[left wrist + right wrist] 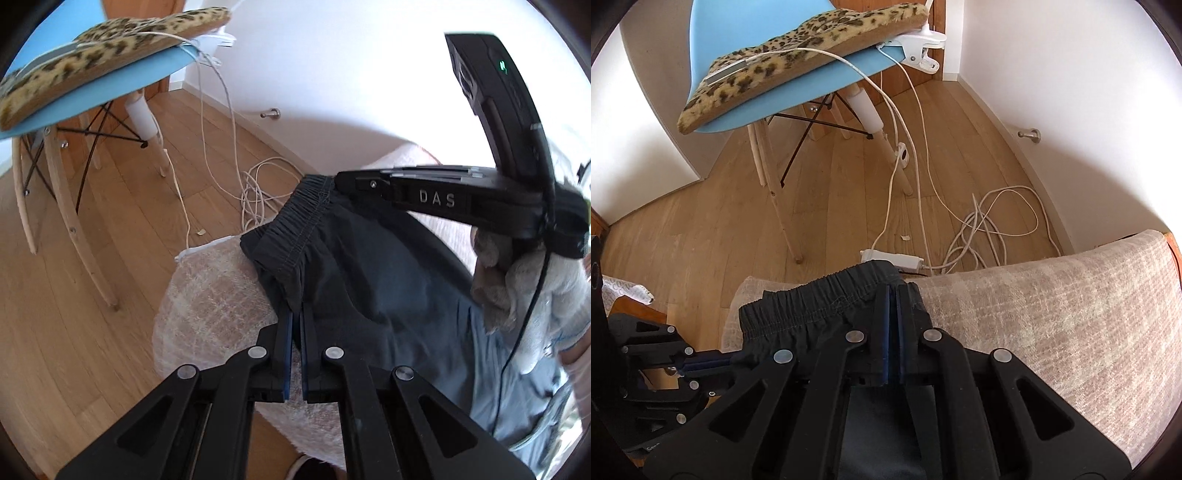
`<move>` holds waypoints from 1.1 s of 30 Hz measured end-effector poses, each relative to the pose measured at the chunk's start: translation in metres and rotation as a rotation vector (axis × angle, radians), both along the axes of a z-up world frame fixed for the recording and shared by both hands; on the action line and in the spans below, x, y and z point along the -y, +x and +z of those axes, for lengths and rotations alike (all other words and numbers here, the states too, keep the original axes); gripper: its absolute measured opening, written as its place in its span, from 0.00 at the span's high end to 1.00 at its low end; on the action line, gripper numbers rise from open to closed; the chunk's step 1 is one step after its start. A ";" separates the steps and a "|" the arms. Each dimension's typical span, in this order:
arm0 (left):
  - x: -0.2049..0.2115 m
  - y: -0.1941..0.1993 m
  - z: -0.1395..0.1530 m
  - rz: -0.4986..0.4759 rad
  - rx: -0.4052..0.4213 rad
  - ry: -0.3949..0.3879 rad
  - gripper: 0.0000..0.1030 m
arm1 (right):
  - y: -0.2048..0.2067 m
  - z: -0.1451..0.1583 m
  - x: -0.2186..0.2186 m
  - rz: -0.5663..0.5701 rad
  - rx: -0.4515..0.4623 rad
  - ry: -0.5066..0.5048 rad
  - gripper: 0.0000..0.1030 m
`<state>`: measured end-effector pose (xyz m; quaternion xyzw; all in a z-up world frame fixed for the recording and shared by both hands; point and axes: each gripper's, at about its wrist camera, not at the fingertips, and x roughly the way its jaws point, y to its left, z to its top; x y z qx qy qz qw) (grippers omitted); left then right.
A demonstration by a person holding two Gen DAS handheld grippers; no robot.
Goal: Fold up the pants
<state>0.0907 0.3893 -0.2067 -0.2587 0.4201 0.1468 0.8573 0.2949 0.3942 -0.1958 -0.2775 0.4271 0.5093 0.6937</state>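
Observation:
The dark pants lie over a beige fuzzy blanket, their gathered elastic waistband toward the floor. My left gripper is shut on the waistband's near corner. My right gripper is shut on the other end of the waistband; in the left wrist view it comes in from the right, its tip on the band's far corner. In the right wrist view the left gripper shows at the lower left, pinching the pants.
A blue chair with a leopard-print cushion stands on the wooden floor. White cables and a power adapter lie by the white wall. The blanket spreads out to the right.

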 end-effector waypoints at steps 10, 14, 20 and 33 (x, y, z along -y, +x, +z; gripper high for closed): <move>-0.005 0.024 0.004 -0.029 -0.125 0.038 0.96 | -0.003 0.014 0.017 -0.021 -0.044 0.040 0.96; -0.009 0.015 0.011 0.005 -0.150 0.100 0.85 | -0.004 0.020 0.036 -0.041 -0.036 0.037 0.89; -0.025 -0.002 0.014 0.037 -0.133 0.072 0.64 | -0.015 0.029 0.082 -0.079 -0.043 0.062 0.61; 0.075 0.020 0.089 -0.289 0.017 0.135 0.64 | -0.060 0.105 0.326 -0.465 0.014 0.214 0.36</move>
